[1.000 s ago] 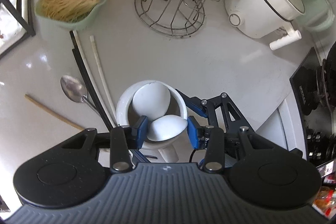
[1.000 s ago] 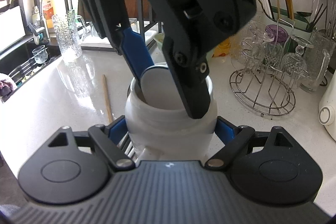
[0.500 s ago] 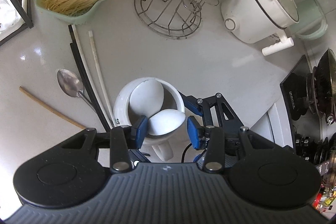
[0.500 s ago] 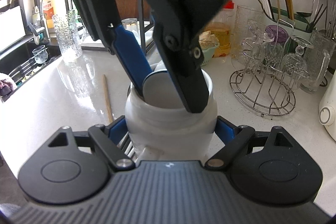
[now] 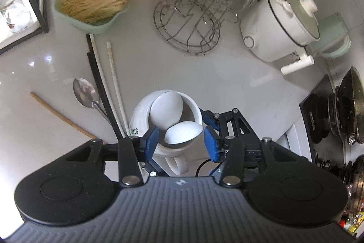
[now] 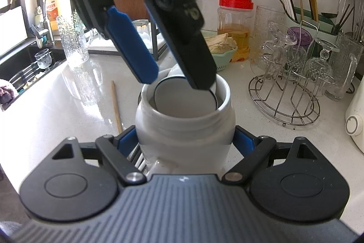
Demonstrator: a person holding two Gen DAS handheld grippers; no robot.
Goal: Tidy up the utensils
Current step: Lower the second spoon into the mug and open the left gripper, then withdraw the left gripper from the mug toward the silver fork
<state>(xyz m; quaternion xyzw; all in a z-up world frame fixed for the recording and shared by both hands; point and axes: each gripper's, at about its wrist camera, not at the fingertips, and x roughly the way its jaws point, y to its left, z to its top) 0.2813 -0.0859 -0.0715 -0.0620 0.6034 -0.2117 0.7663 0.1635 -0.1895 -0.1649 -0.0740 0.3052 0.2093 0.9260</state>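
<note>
White kitchen counter, cluttered at the back: wire glass rack, green bowl of dried noodles, white electric pot. My right gripper is clamped on the white mug, both blue pads pressed flat to its sides, holding it upright on the counter. Two white spoons already stand in it, bowls up: one leans on the far rim, the other sits on the near side. My left gripper hovers just above the mug mouth, about half open, pads either side of the near spoon's bowl with a gap on both, so nothing is held. From the right wrist view one left finger tip looks close to the mug rim; I can't tell whether it touches. Still loose on the counter to the left of the mug: a metal spoon, white chopsticks, black chopsticks and a single wooden stick. My read: the spoon drop is done and the next step is clearing the mug and going for the loose pieces. To do it well: lift the left gripper straight up before any sideways move, so the fingers don't hook a spoon bowl or tip the mug; keep the right clamp on throughout. The metal spoon looks like the easiest next pick: grip the handle, not the bowl.
</note>
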